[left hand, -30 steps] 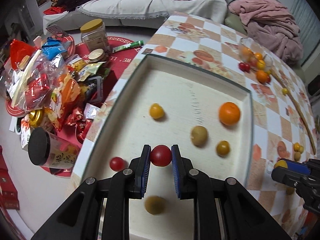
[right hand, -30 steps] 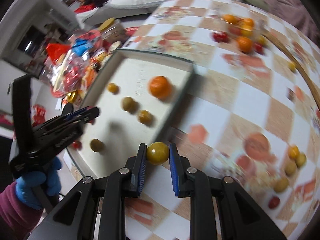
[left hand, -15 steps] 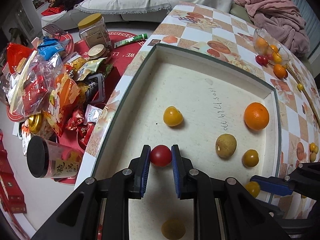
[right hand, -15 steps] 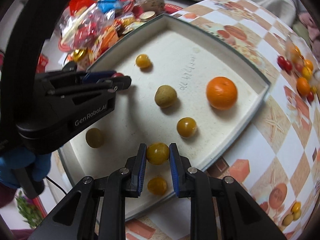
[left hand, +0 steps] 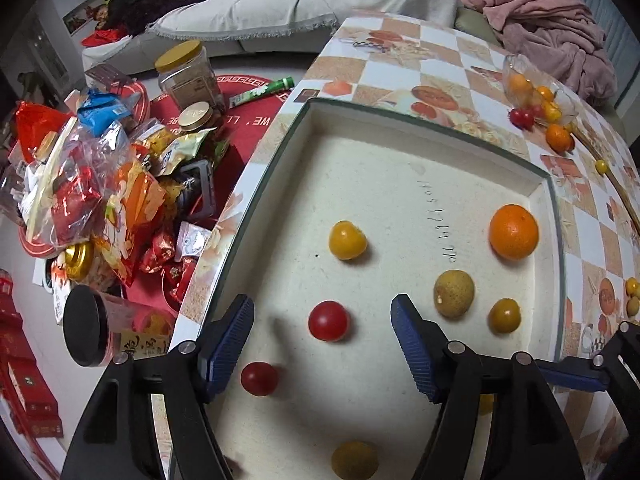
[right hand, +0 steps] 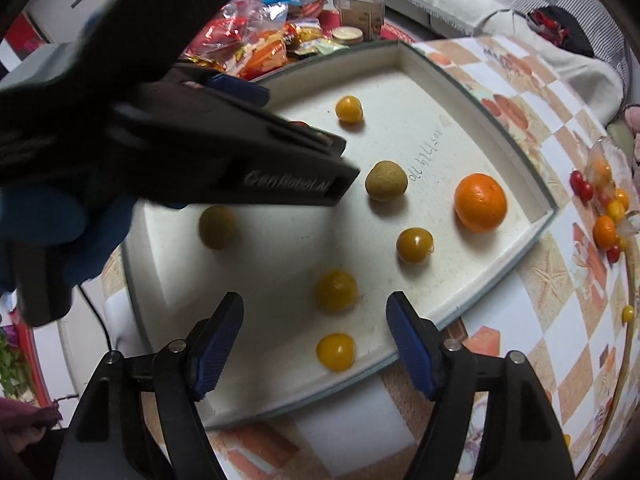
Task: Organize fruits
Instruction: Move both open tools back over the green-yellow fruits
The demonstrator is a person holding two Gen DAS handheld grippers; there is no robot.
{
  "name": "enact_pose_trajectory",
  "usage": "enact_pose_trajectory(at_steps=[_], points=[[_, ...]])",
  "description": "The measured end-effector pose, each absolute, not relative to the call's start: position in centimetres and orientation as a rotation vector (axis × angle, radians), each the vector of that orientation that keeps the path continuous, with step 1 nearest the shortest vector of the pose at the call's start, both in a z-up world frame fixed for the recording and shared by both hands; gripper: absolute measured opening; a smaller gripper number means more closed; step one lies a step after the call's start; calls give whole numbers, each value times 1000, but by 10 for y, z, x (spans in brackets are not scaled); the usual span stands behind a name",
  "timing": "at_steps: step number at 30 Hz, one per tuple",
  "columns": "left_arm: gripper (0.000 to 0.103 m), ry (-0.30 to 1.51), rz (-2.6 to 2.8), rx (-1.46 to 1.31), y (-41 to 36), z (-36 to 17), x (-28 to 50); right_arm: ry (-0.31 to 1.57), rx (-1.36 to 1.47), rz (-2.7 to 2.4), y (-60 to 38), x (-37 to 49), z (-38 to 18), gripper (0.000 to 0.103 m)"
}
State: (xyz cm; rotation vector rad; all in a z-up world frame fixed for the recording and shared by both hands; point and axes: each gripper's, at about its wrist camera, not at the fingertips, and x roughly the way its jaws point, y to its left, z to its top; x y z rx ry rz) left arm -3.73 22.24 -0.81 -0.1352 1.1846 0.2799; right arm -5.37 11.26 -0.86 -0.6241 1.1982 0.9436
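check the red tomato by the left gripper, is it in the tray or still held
In the tray. The red tomato lies on the tray floor between the left gripper pads, which are opening and touch it on neither side.

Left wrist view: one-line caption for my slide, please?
Left gripper, jaws opening, above a red tomato lying free in the white tray among other fruit.

Tray (left hand: 420, 128) holds two red tomatoes (left hand: 328, 321), one orange (left hand: 513, 232).
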Motion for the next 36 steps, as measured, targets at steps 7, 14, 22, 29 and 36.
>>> enact_pose_trajectory(at_steps=[7,14,22,29,36], points=[[72,1198,263,-115,205,2,-38,1218,-512,868,67,-56,14,86],[72,1192,182,-51,161,19,-30,1310,-312,686,-4,-45,17,96],[72,1194,22,31,85,29,-5,1339,-152,447,-96,-41,19,96],[72,1214,-72,56,27,24,2,1339,-4,217,-173,-43,13,96],[72,1252,-190,90,-26,11,-26,1346,141,67,-232,-40,8,96]])
